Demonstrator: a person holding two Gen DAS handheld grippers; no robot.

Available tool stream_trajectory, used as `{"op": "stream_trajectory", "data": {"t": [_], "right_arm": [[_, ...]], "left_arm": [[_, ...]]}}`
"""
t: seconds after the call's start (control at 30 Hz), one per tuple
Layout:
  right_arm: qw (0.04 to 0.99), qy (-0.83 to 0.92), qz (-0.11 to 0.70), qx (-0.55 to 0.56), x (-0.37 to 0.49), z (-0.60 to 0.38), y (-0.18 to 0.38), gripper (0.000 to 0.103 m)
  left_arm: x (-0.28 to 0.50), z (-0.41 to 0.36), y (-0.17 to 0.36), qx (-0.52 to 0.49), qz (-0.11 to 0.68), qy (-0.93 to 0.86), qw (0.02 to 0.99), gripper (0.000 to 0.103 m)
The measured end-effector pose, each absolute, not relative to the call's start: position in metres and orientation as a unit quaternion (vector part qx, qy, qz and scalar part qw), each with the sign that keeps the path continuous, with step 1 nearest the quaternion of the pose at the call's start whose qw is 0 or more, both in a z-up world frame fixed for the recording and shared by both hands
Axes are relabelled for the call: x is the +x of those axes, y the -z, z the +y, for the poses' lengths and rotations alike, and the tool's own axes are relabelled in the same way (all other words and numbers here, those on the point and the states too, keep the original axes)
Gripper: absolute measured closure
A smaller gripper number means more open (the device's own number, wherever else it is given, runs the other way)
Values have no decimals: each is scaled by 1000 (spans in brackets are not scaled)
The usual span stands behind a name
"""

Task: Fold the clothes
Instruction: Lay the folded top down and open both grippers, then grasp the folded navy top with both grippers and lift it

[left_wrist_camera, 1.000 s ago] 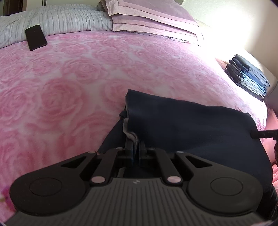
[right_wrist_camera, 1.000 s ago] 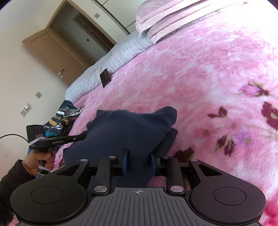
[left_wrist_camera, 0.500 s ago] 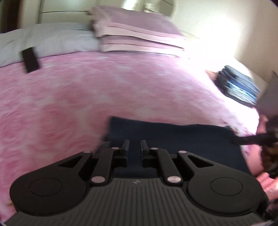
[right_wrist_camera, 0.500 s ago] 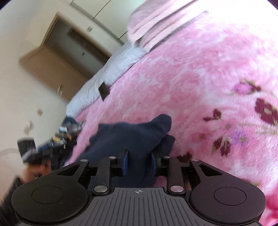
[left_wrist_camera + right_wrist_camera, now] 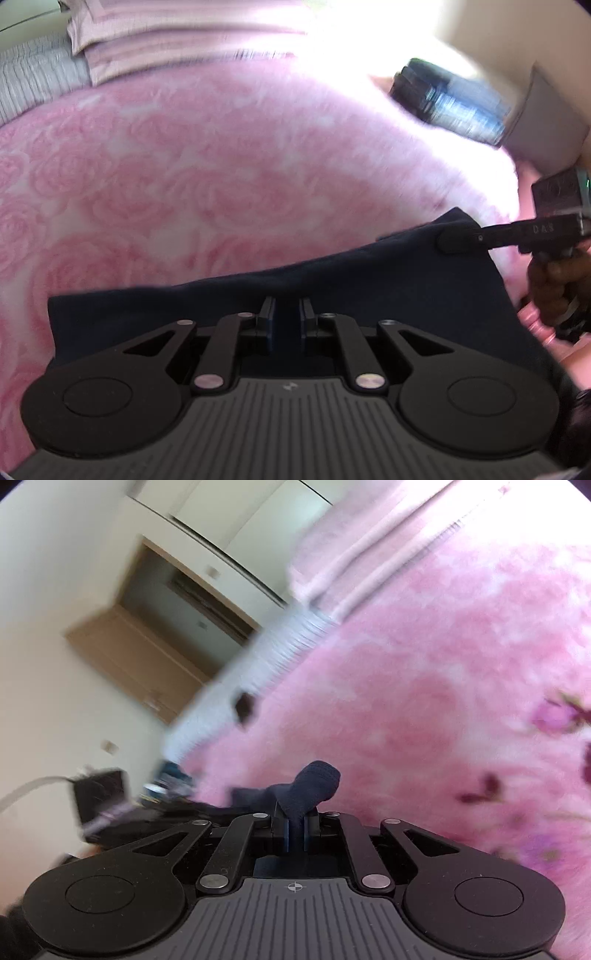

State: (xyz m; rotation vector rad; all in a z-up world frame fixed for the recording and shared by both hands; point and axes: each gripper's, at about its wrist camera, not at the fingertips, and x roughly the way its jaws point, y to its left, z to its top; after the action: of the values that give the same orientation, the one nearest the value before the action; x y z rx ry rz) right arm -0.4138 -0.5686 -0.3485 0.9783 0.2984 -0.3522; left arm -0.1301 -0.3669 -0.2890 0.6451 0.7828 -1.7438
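Note:
A navy garment lies spread on the pink rose blanket, its far edge running from lower left to upper right. My left gripper hovers low over the middle of the cloth, its fingers a little apart and holding nothing. My right gripper is shut on a bunched corner of the navy garment, which sticks up past the fingertips. In the left wrist view the right gripper pinches the cloth's far right corner, with a hand on its handle. Both views are motion-blurred.
Stacked pink pillows and grey striped bedding lie at the head of the bed. A pile of folded dark clothes sits at the far right edge. A phone, a wooden door and patterned clothes appear at left.
My left gripper let go of the garment's edge and swung right over the cloth. My right gripper closed on the corner and lifted it.

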Motion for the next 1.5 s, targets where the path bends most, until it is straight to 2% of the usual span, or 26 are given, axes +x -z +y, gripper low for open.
{"op": "stream_trajectory", "data": {"t": [0.1, 0.17, 0.23, 0.3, 0.37, 0.47, 0.63, 0.73, 0.87, 0.93, 1.03, 1.13, 1.2, 1.23, 1.3, 1.43, 1.5], "right_arm": [[848, 172, 163, 474, -415, -574, 367, 98], [851, 189, 161, 463, -422, -570, 359, 97], [853, 206, 160, 453, -429, -566, 351, 90], [855, 222, 159, 442, -436, -562, 344, 75], [856, 239, 157, 431, -442, -557, 336, 66], [864, 257, 150, 407, -458, -540, 318, 66], [897, 189, 161, 366, -450, -489, 294, 66], [916, 132, 187, 330, -426, -456, 289, 66], [908, 86, 267, 311, -389, -432, 315, 66], [909, 85, 282, 295, -386, -426, 319, 66], [911, 98, 300, 266, -388, -420, 302, 66], [929, 103, 307, 180, -393, -397, 282, 65], [937, 91, 316, 120, -393, -375, 276, 60], [938, 82, 323, 95, -391, -365, 275, 58], [937, 65, 340, 50, -383, -346, 280, 54], [911, 54, 401, -79, -357, -309, 308, 53], [889, 57, 427, -157, -345, -290, 323, 53]], "left_arm": [[-129, -374, 301, 283, 328, 721, 541, 94], [-127, -377, 301, 285, 331, 717, 544, 95], [-123, -378, 300, 285, 334, 713, 547, 97], [-119, -378, 295, 290, 328, 698, 566, 99], [-111, -370, 284, 297, 315, 679, 593, 99], [-94, -341, 265, 279, 309, 665, 620, 98], [-77, -282, 245, 248, 320, 657, 636, 97], [-78, -256, 254, 250, 329, 651, 637, 95], [-67, -241, 274, 243, 341, 638, 646, 94], [-60, -236, 283, 239, 346, 631, 652, 92], [-55, -228, 275, 265, 325, 612, 671, 93], [-58, -210, 263, 292, 284, 611, 679, 93], [-68, -192, 255, 315, 239, 623, 676, 92], [-76, -182, 252, 330, 212, 629, 671, 91], [-92, -163, 248, 362, 158, 641, 658, 81], [-128, -138, 256, 440, 63, 661, 605, 61], [-142, -138, 271, 484, 6, 650, 586, 42]]}}
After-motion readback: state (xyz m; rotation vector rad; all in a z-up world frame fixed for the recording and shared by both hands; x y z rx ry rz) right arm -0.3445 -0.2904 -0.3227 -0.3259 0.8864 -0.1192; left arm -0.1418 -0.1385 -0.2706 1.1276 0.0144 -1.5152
